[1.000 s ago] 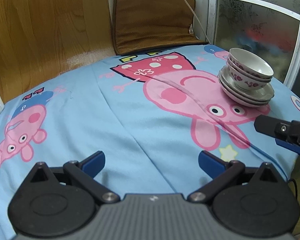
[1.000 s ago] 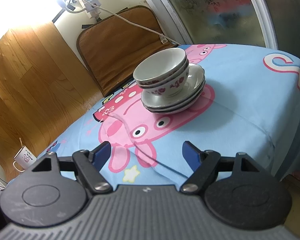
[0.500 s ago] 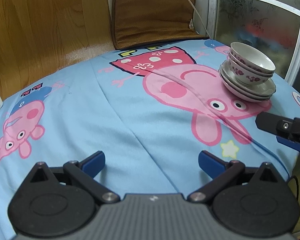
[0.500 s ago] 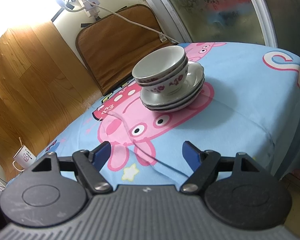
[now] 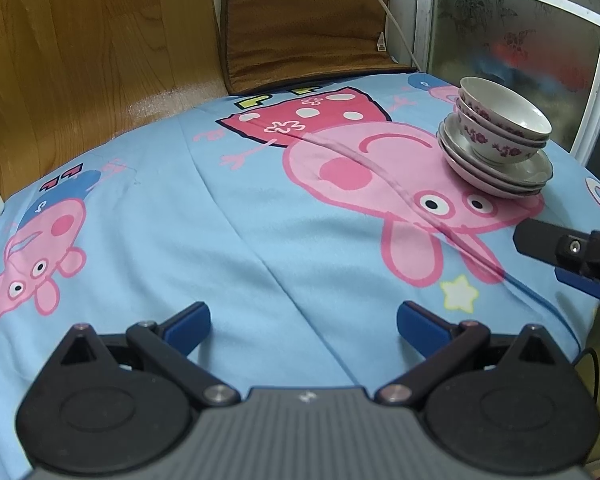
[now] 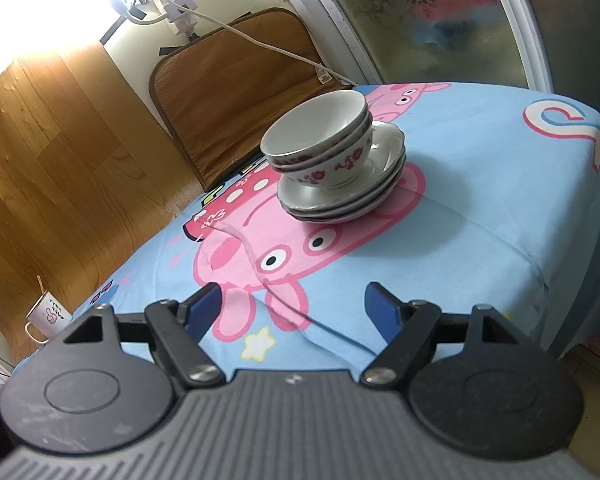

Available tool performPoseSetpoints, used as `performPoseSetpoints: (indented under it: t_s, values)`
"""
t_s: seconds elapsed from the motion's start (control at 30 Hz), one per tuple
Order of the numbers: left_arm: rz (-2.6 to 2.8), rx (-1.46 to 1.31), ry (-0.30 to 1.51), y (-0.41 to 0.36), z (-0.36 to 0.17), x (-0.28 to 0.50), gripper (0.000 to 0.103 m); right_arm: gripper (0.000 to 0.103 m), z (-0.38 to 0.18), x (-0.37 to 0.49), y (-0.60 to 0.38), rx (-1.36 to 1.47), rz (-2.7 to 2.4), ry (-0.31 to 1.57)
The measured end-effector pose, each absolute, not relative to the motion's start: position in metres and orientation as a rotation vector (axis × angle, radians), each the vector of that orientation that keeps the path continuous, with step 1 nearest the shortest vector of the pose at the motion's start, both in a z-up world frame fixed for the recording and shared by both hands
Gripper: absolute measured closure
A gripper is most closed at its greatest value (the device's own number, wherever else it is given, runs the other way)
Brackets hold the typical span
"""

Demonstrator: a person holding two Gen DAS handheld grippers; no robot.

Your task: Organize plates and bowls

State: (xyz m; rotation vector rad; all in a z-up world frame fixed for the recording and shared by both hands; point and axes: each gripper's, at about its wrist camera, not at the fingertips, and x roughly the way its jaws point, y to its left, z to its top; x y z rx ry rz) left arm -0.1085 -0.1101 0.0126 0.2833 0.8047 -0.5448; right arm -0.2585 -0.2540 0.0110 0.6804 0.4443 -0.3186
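A blue cartoon-pig tablecloth (image 5: 228,208) is covering the table, its printed letters too distorted to read. Bowls (image 6: 320,140) are sitting stacked on plates (image 6: 380,184) near its far right edge, below a frosted glass door (image 6: 420,20). The left gripper (image 5: 302,320) and right gripper (image 6: 294,306) are both hanging wide apart, gripping nothing.

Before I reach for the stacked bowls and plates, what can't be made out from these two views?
- Inner bowls: nested, only rims show; exact count unclear in both views.
- Plates: stacked edges overlap under the bowls; count uncertain.
- Right gripper: cut off by the left wrist view's right edge.
- Mug: small; contents unseen in the right wrist view.
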Motion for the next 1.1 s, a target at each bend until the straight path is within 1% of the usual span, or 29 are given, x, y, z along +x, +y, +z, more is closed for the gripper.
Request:
performPoseSetpoints:
  t_s: [1.1]
  values:
    - [-0.543,0.289,0.814,-0.1107,0.0105,-0.1051,0.000,0.023,0.0115,-0.2587,-0.2557,0.684,-0.322,0.443]
